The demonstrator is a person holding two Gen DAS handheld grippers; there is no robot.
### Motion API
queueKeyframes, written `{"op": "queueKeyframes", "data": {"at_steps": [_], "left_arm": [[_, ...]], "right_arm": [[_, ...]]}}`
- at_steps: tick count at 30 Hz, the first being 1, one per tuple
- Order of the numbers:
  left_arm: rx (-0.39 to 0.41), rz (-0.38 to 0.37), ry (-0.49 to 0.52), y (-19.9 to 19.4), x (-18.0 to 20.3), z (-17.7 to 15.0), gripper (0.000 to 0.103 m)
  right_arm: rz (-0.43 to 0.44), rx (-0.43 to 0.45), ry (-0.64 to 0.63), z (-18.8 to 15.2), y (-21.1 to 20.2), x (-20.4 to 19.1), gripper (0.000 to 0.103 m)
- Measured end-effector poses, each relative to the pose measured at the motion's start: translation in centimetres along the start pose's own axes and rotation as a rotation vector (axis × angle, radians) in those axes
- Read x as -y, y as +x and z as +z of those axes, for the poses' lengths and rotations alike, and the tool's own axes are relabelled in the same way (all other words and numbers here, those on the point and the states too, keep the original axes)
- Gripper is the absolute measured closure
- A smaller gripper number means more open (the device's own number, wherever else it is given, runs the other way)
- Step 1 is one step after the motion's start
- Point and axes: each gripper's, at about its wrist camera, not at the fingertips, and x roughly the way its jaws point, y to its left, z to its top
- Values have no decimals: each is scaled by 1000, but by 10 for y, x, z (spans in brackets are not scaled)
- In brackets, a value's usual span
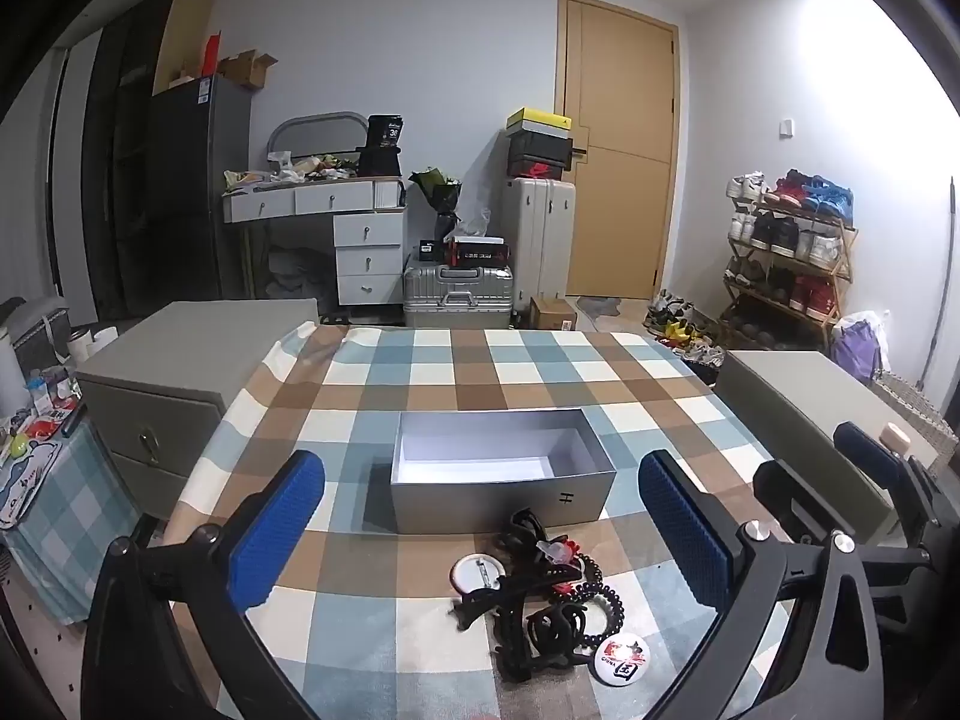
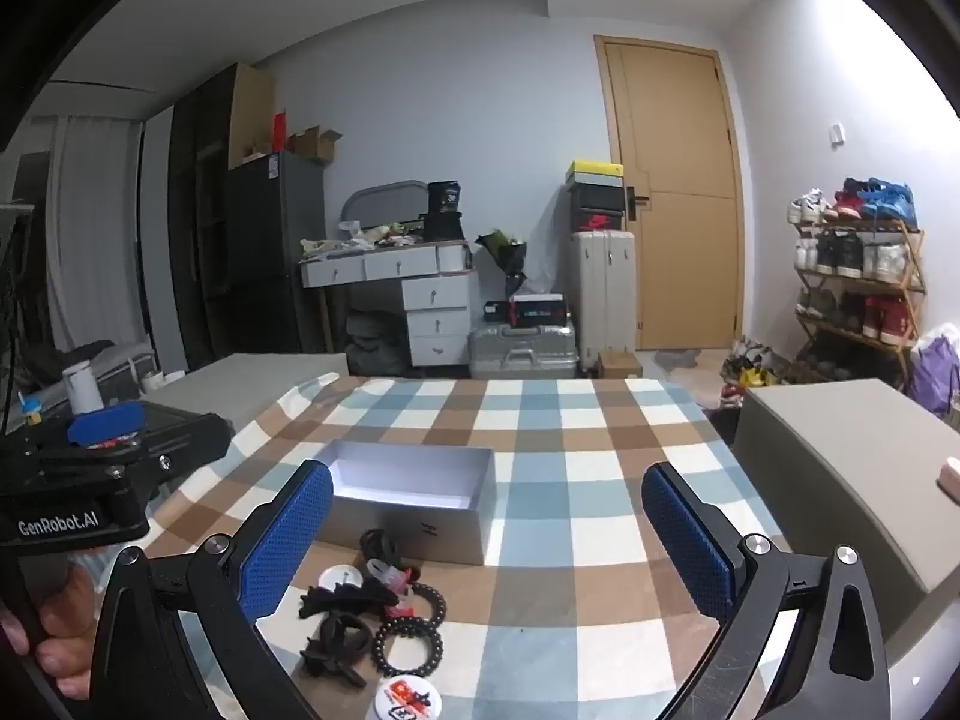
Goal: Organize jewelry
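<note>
We hold both grippers above the near edge of the counter (image 1: 420,372), which is covered by a blue, brown and white checked cloth. Our left gripper (image 1: 480,531) has its blue-padded fingers (image 1: 279,531) spread wide with nothing between them, and our right gripper (image 2: 489,540) is spread just as wide and carries nothing either. In the left wrist view the right gripper shows at the right edge; in the right wrist view the left gripper sits at the left edge, gripped by our left hand (image 2: 63,630).

A grey open box (image 1: 501,495) with a white inside lies near the middle of the counter, its long side toward us. We see nothing inside it.

The jewelry pile (image 1: 540,594) lies on the cloth just in front of the box, between it and the near edge. In it we make out a black beaded bracelet (image 2: 408,642), black hair clips (image 2: 333,651), a coiled black hair tie (image 2: 378,540), a small clear-and-red piece (image 2: 393,576) and a white round badge (image 1: 474,576) lying back-side up. A second round badge with a red print (image 1: 621,657) lies closest to the near edge, just beside the beads. Several of these pieces overlap and touch, so we cannot tell them all apart.

Grey cabinets (image 1: 180,396) stand at the counter's left and right edges.
</note>
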Motion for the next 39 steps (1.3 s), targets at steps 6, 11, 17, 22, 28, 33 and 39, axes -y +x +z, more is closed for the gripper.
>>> {"op": "queueKeyframes", "data": {"at_steps": [6, 11, 17, 22, 28, 33, 39], "left_arm": [[5, 31, 77, 2, 12, -3, 1], [-6, 10, 35, 6, 7, -1, 1], [1, 5, 15, 0, -2, 0, 1], [5, 29, -5, -2, -5, 0, 1], [-9, 21, -6, -1, -7, 0, 1], [-2, 22, 1, -2, -5, 0, 1], [0, 15, -7, -4, -7, 0, 1]], "right_arm": [[-5, 0, 12, 1, 2, 1, 0], [1, 17, 14, 3, -4, -5, 0], [11, 14, 15, 4, -5, -1, 0], [10, 16, 14, 3, -4, -1, 0], [18, 12, 19, -2, -1, -1, 0], [18, 15, 20, -3, 1, -2, 0], [13, 23, 23, -5, -1, -2, 0]]}}
